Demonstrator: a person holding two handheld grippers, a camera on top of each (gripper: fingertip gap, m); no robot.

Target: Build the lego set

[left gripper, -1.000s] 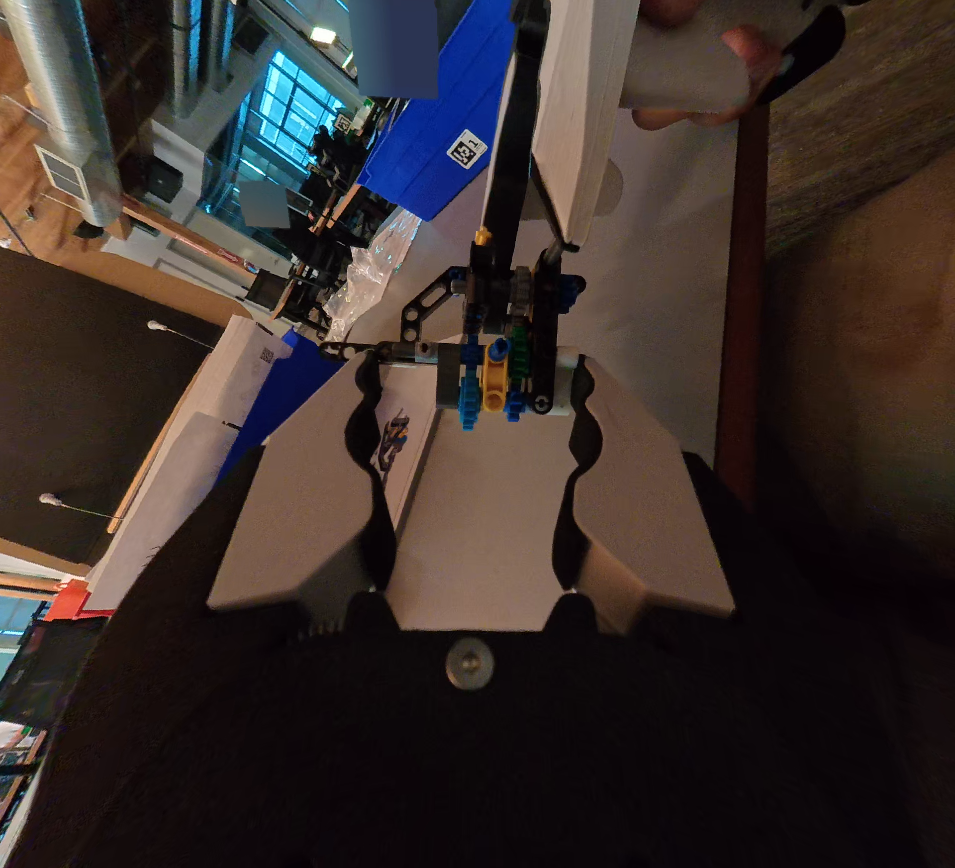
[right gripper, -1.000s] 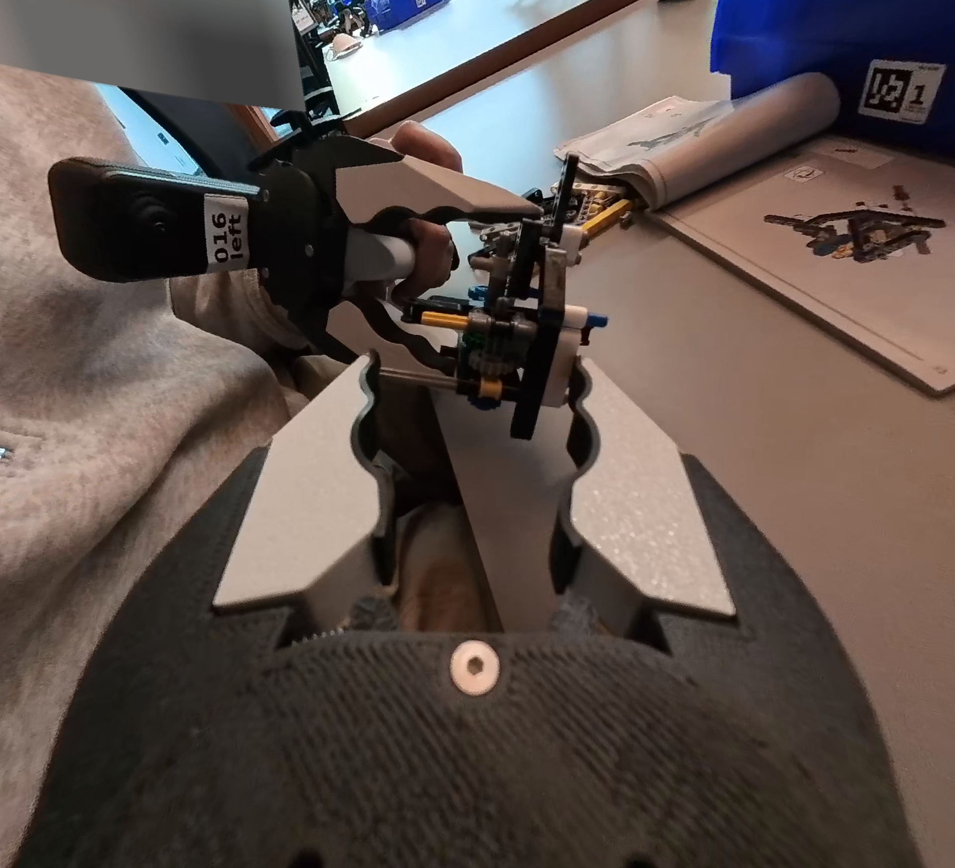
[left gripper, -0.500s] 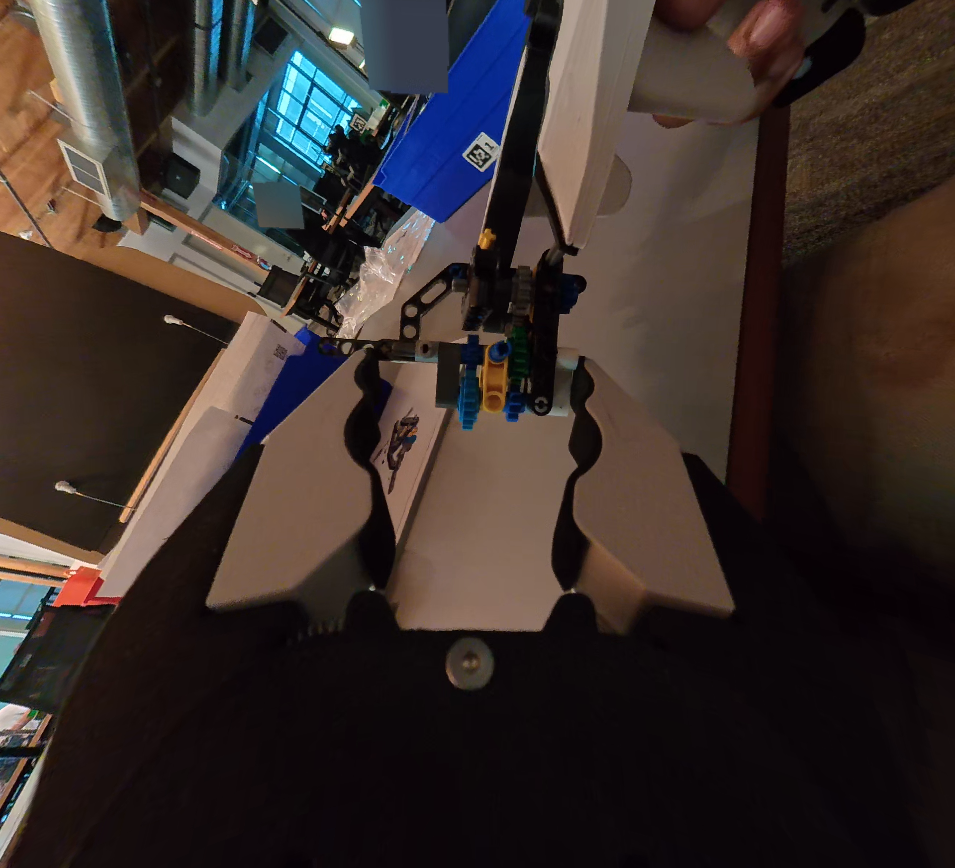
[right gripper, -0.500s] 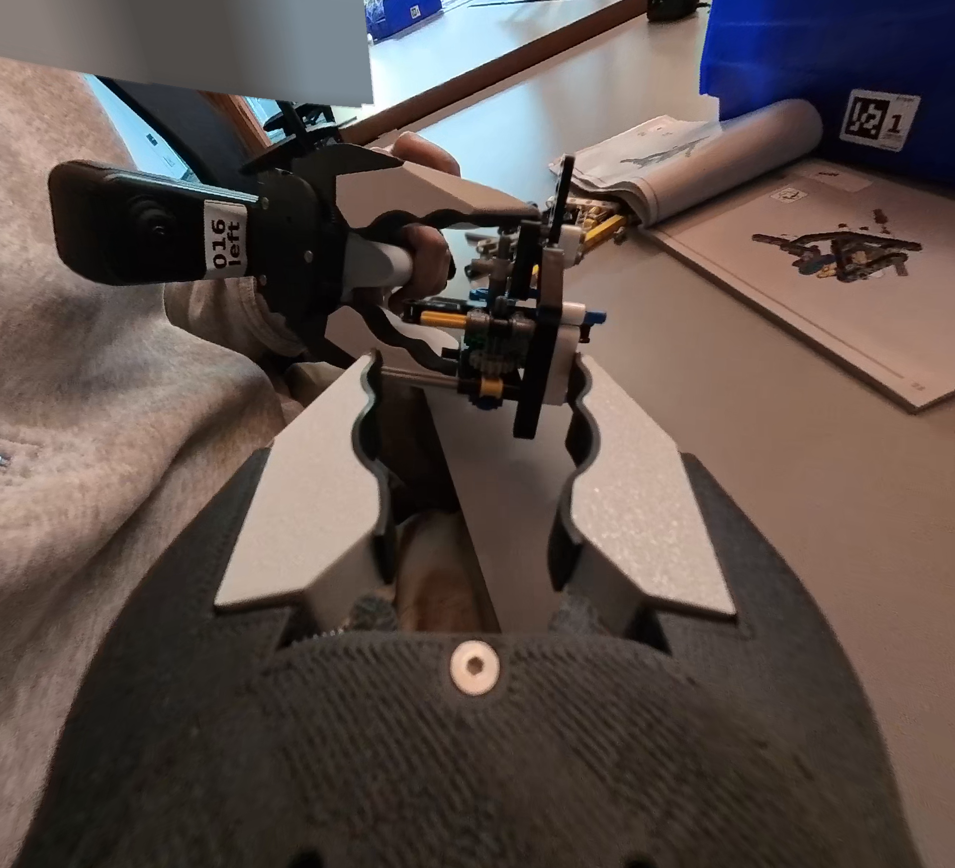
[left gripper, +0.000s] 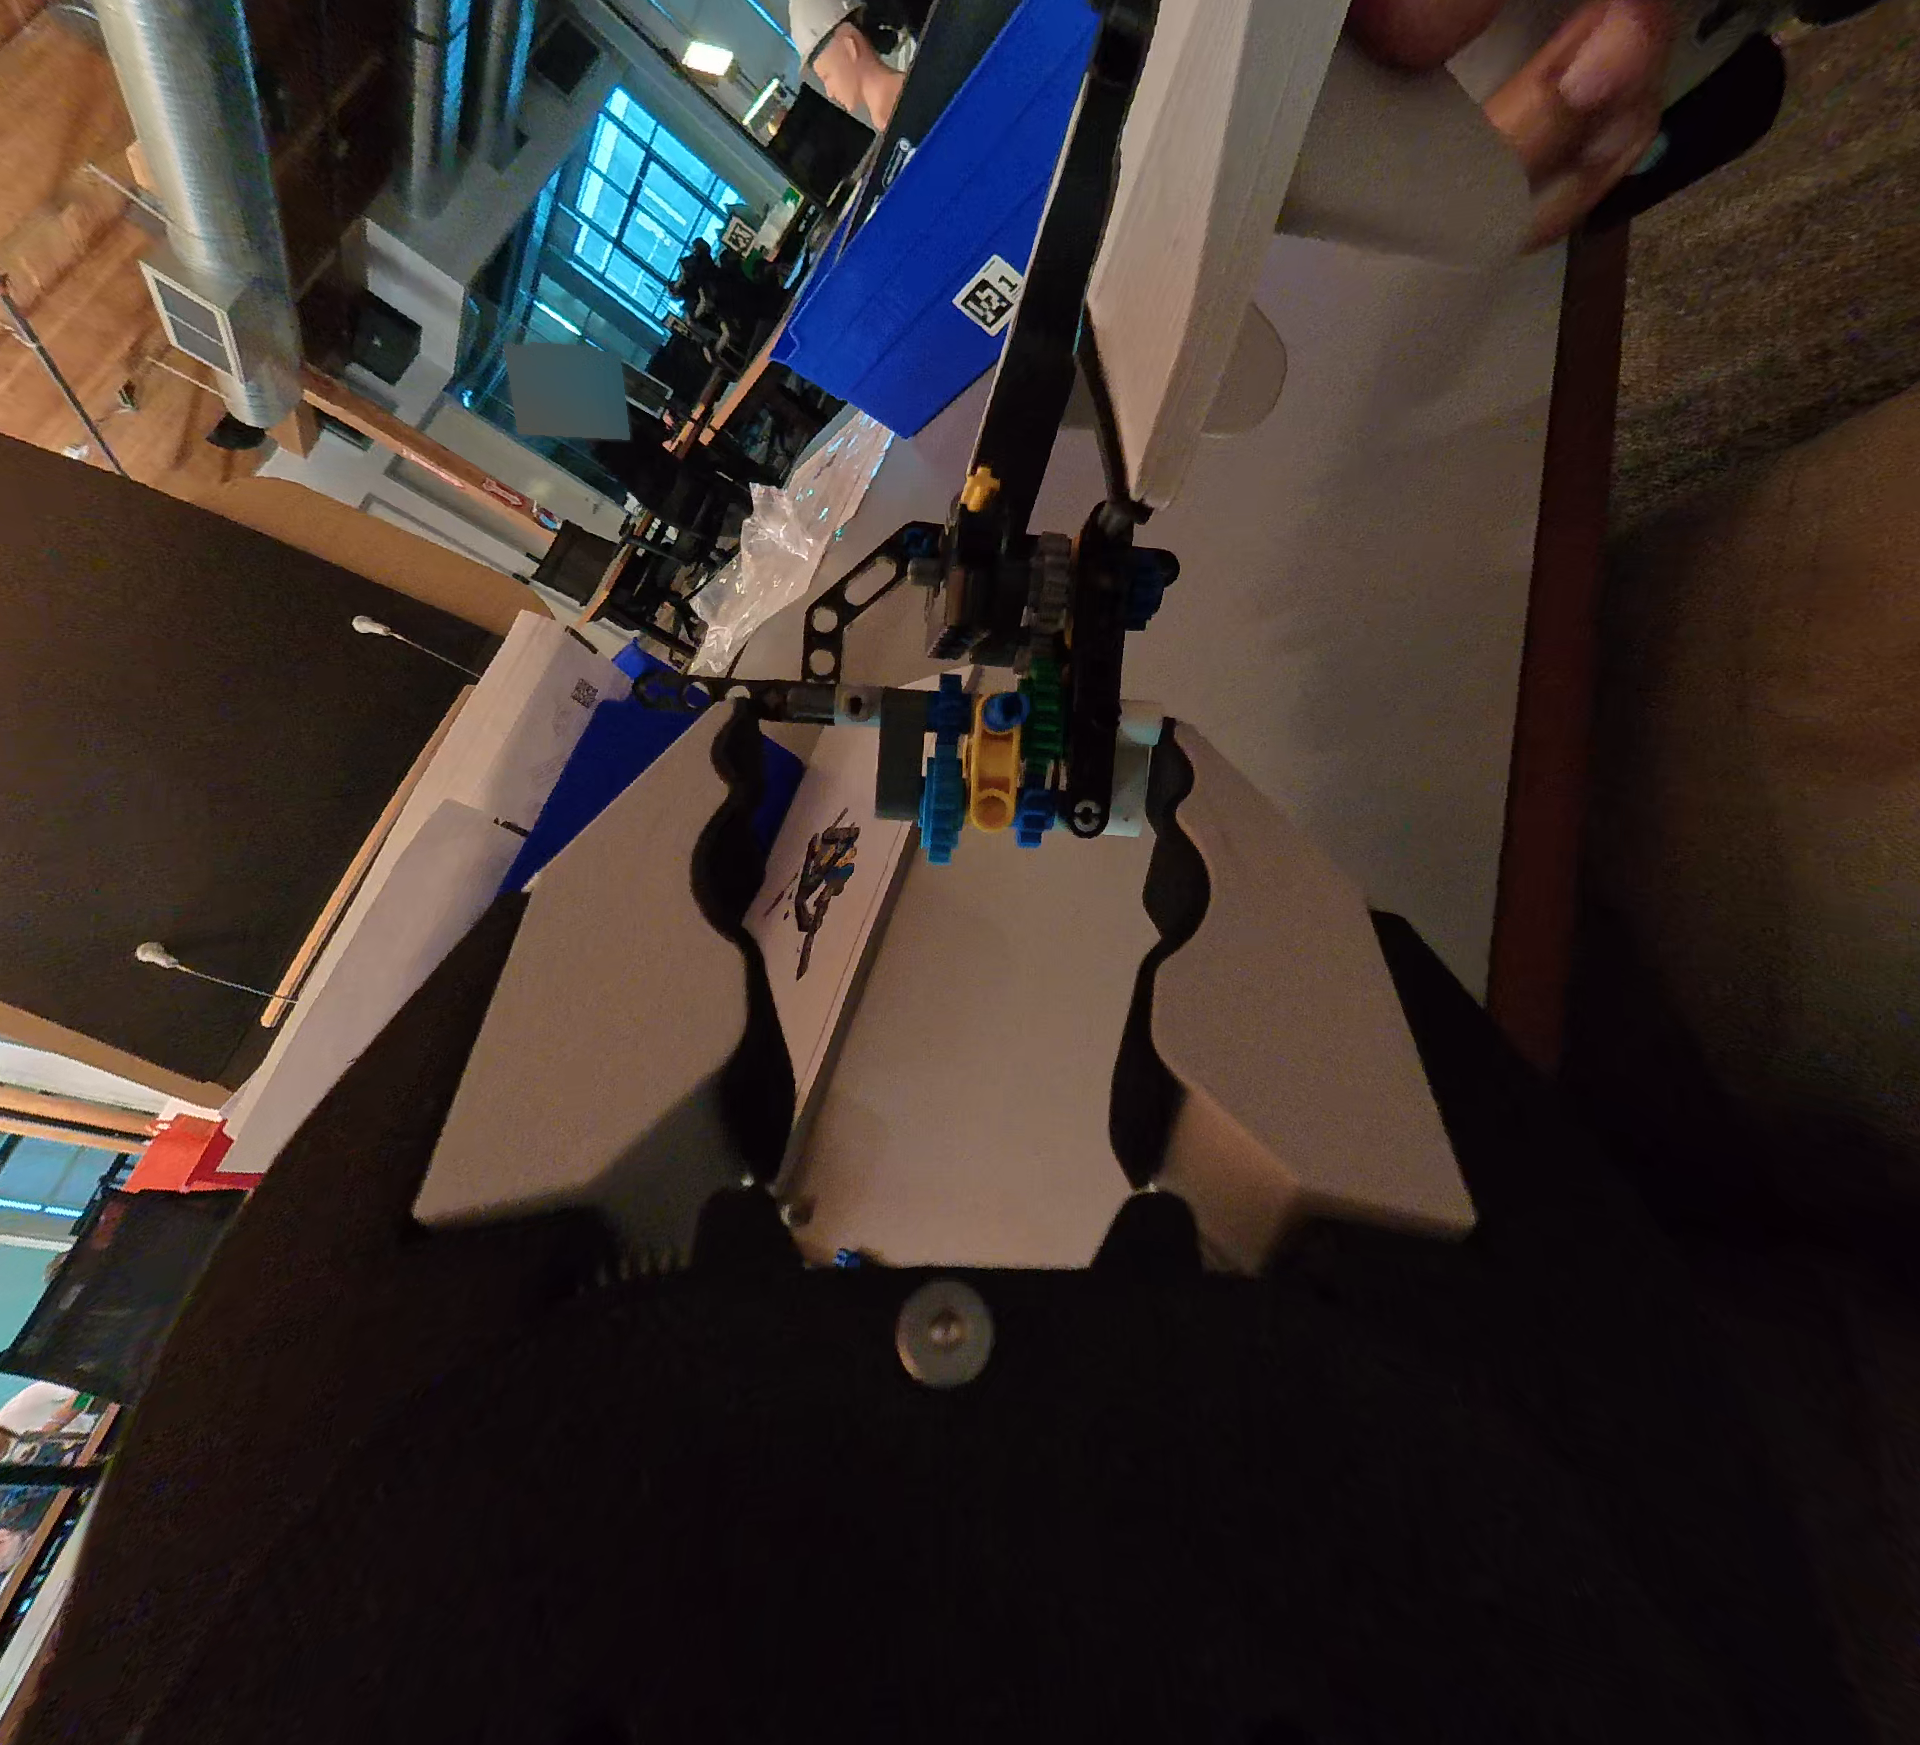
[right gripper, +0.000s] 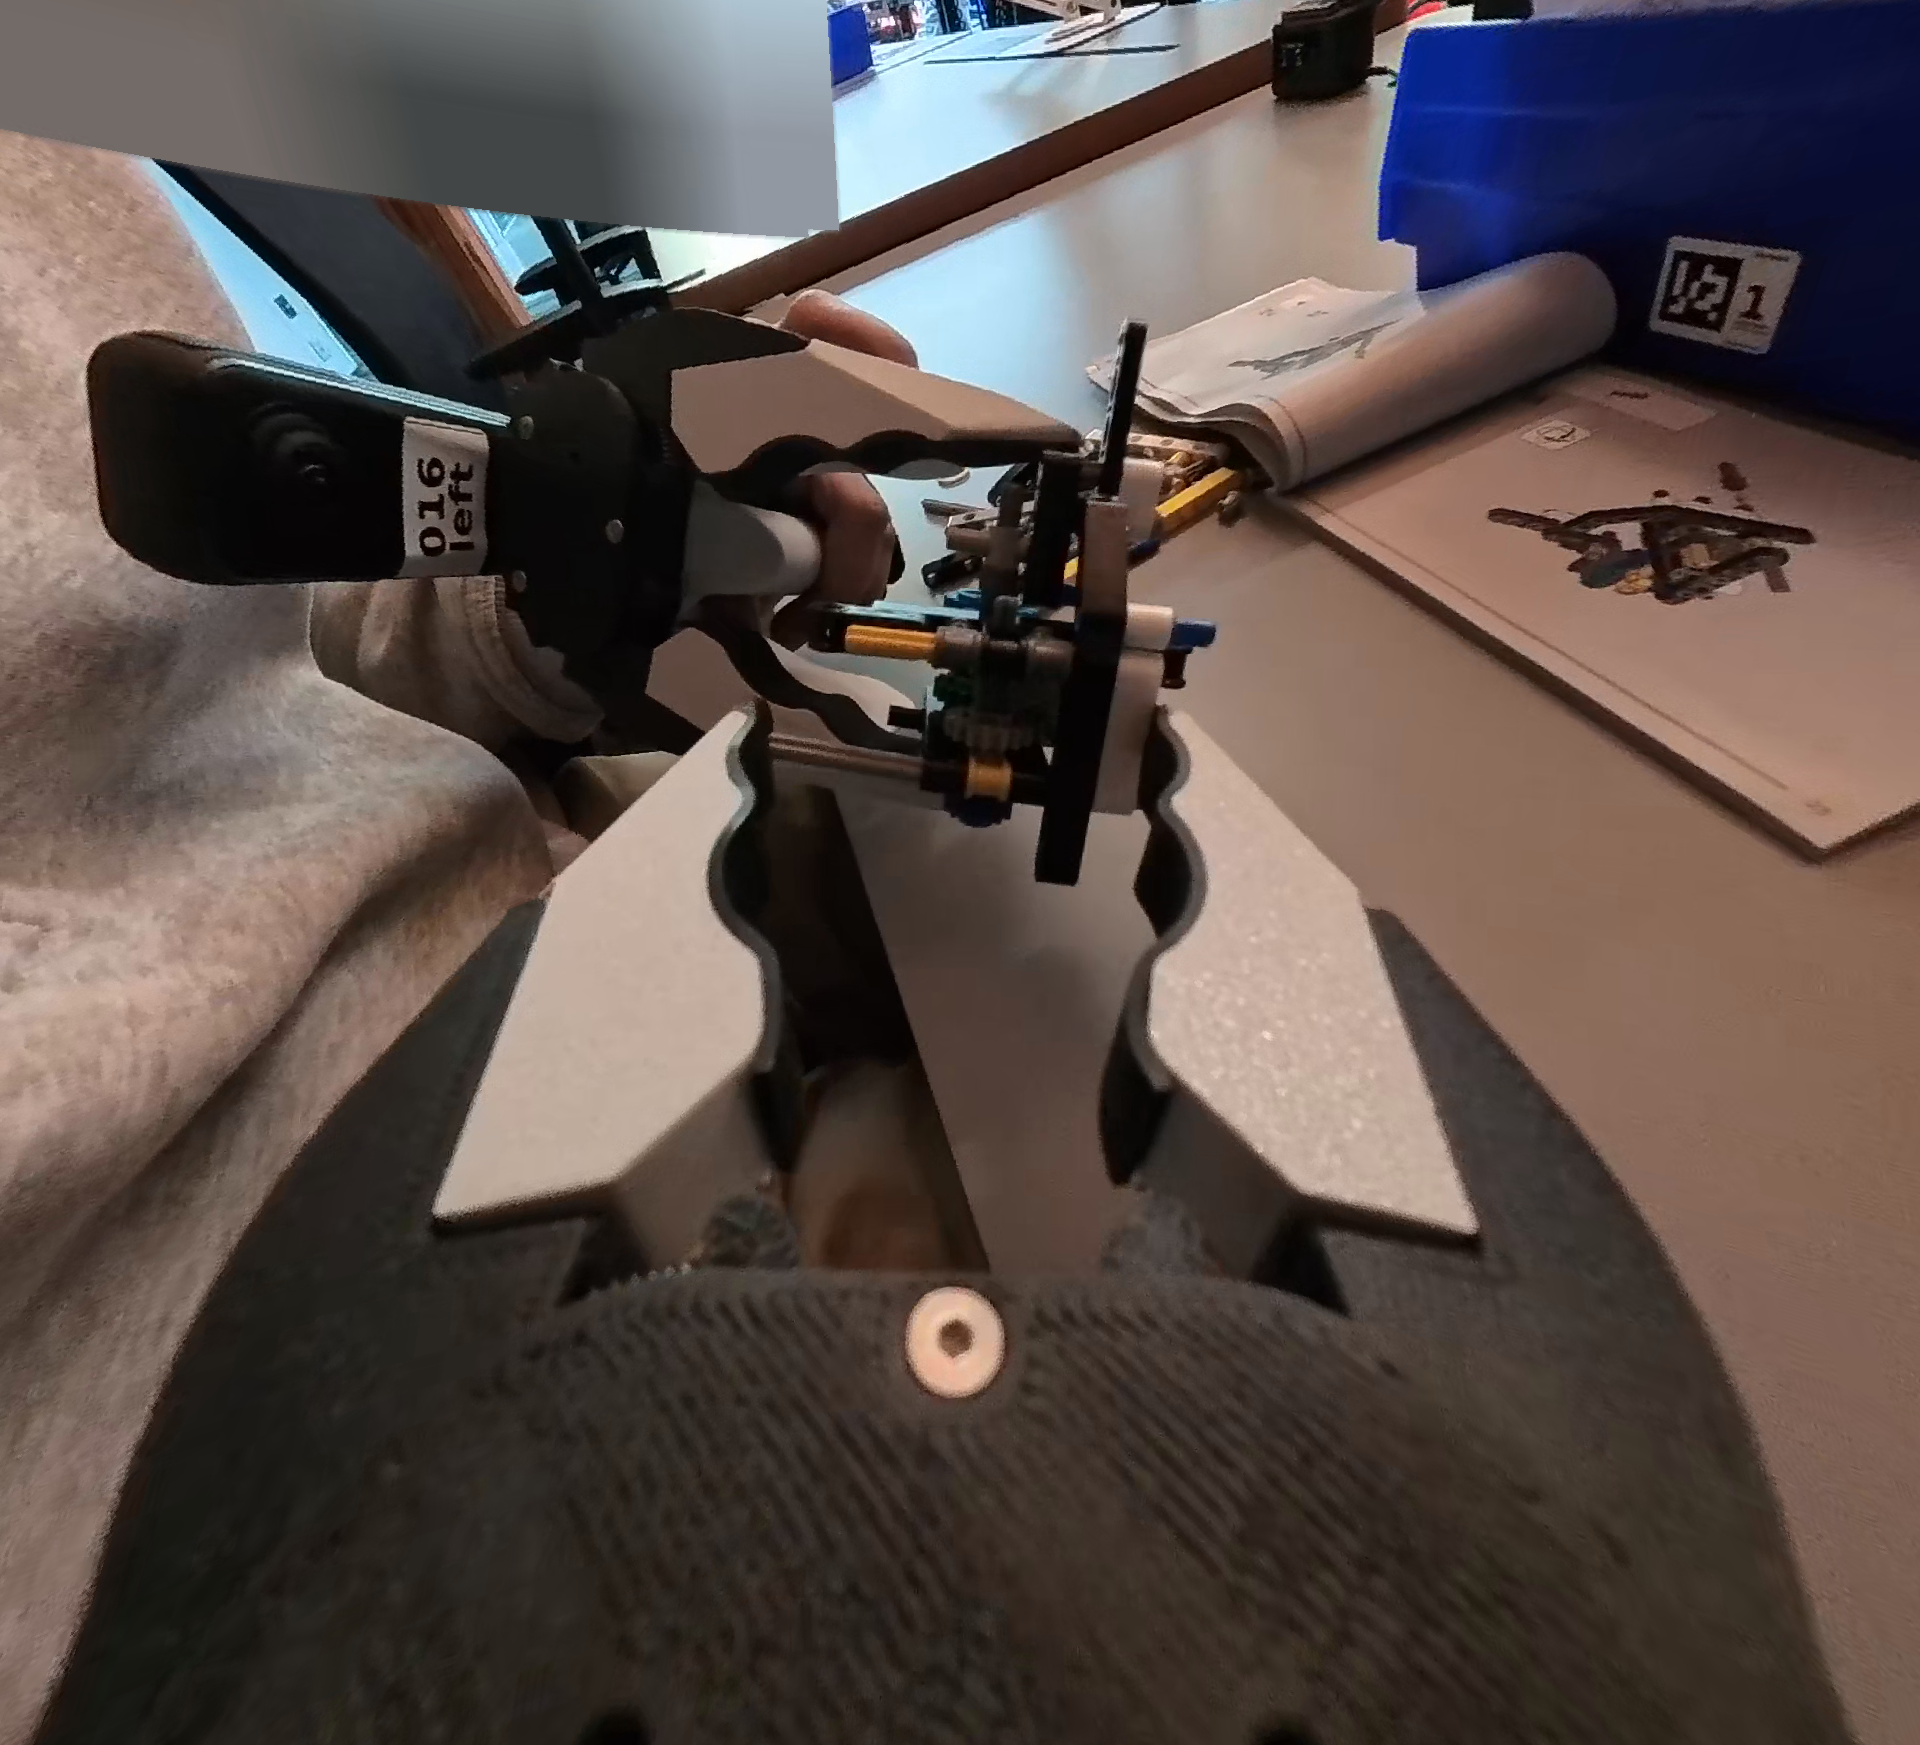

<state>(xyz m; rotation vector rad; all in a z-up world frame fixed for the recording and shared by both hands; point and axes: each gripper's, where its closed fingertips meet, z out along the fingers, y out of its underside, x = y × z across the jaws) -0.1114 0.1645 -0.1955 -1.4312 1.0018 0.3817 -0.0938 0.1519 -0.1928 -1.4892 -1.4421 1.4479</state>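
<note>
A small lego assembly [left gripper: 1008, 760] of black beams, blue, green and grey gears, a yellow connector and a white block hangs in the air between both grippers. My left gripper [left gripper: 945, 739] is shut on it across the axle end and the white block. My right gripper [right gripper: 956, 750] is shut on the same assembly [right gripper: 1039, 698], also from axle end to white block. In the left wrist view a white finger [left gripper: 1195, 189] of the right gripper reaches down onto the black beam. In the right wrist view the left gripper [right gripper: 987, 583] comes in from the left.
An open instruction booklet [right gripper: 1558, 573] lies on the grey table [right gripper: 1455, 1020], with loose lego parts [right gripper: 1195, 500] beside it. A blue bin [right gripper: 1662, 168] stands behind. The table's brown edge [left gripper: 1548, 656] is close by. A grey sleeve [right gripper: 208, 760] fills the left. A plastic bag [left gripper: 769, 552] lies farther back. Only a small space, under 4 cm, lies between the two pairs of fingers.
Both grippers keep the same hold on the assembly. The pair has shifted and turned slightly, so the background slides in both views.
</note>
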